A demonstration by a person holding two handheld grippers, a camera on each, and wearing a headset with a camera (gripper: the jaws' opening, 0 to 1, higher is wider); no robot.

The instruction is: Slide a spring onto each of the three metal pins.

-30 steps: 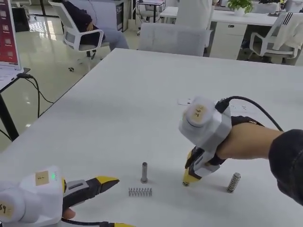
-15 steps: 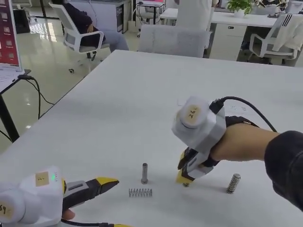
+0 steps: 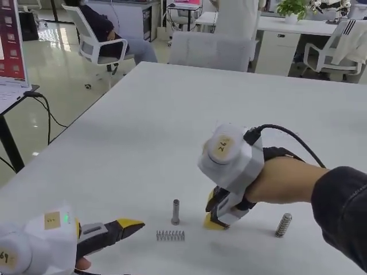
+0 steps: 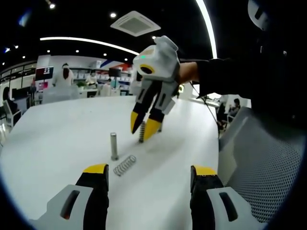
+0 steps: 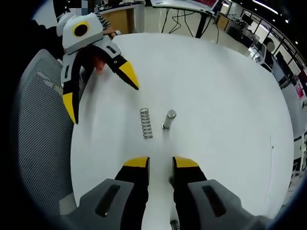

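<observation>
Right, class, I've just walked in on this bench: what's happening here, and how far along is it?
A person works at a white table with a gripper in each hand. One metal pin stands bare, a loose spring lying flat beside it. Another pin, further right, already wears a spring. The right gripper is low beside the bare pin, jaws slightly apart and empty. The left gripper is wide open, pointing towards the loose spring.

A white table (image 3: 172,109) spans the foreground. At its far edge stands a grey chair (image 3: 212,50). Further back, a person (image 3: 106,24) sits in a white office chair (image 3: 92,46), and a potted plant (image 3: 289,7) tops a white desk (image 3: 281,23). A black cable (image 3: 47,113) trails over the glossy floor (image 3: 69,69).
</observation>
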